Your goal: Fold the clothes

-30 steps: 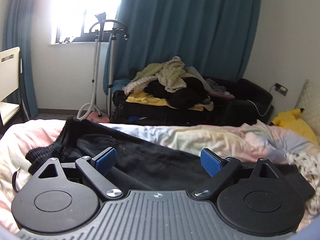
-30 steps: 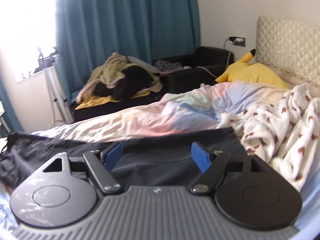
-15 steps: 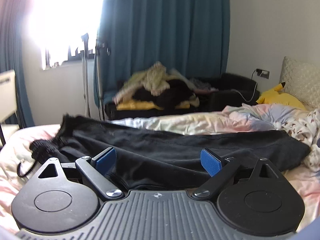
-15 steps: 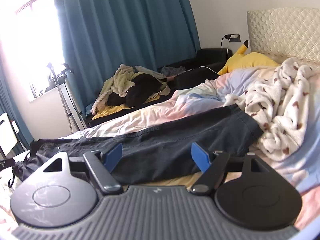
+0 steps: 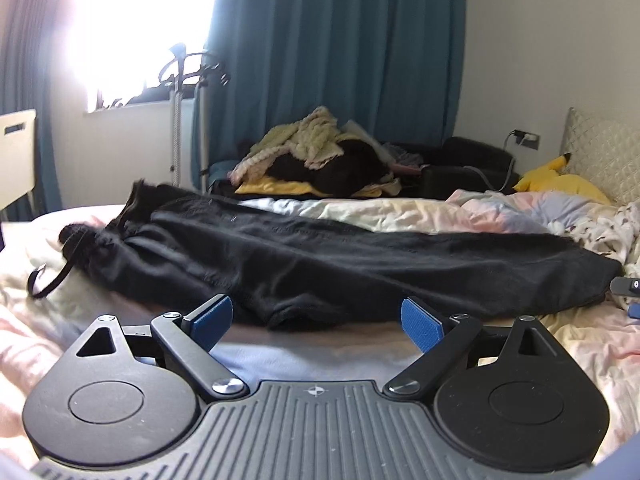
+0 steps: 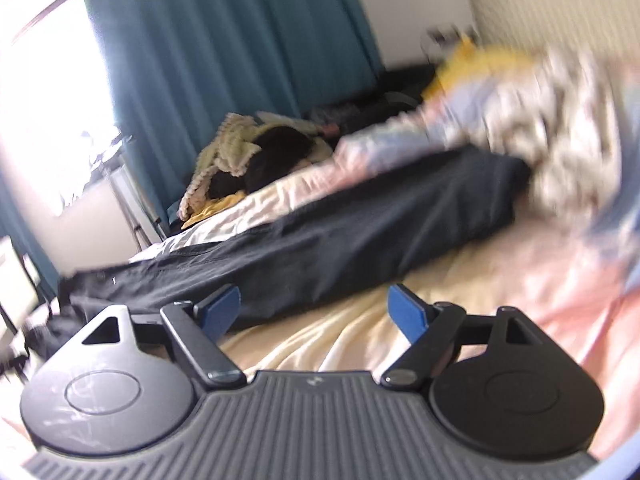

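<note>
Both pairs of blue-padded fingers stand wide apart and hold nothing. On the left gripper [image 5: 317,316] the pads [image 5: 420,318] sit just short of the near edge of the long black fabric trousers [image 5: 320,264], which lie stretched flat straight ahead of them, apart from the pads. The right gripper [image 6: 316,307] has its jaws opening further; only pale sheet shows between its pads, with the trousers [image 6: 360,232] running ahead and off to its left, the nearest black edge just beside its left pad [image 6: 222,306].

The waistband and black drawcord loop [image 5: 48,280] lie far off to the left of the left gripper, the leg ends well to its right. Under everything is the pastel pink, cream and blue patterned bedding [image 5: 400,212]. Beyond the far bed edge, a heap of cream, yellow and black clothes [image 5: 320,160] waits in front of teal curtains [image 5: 340,40].

My read: the trousers look laid out lengthwise and a fold is about to begin. Next, each gripper would need to push forward, take the near edge at its own end, close firmly on the cloth, and carry it over evenly so the layers stay aligned.
</note>
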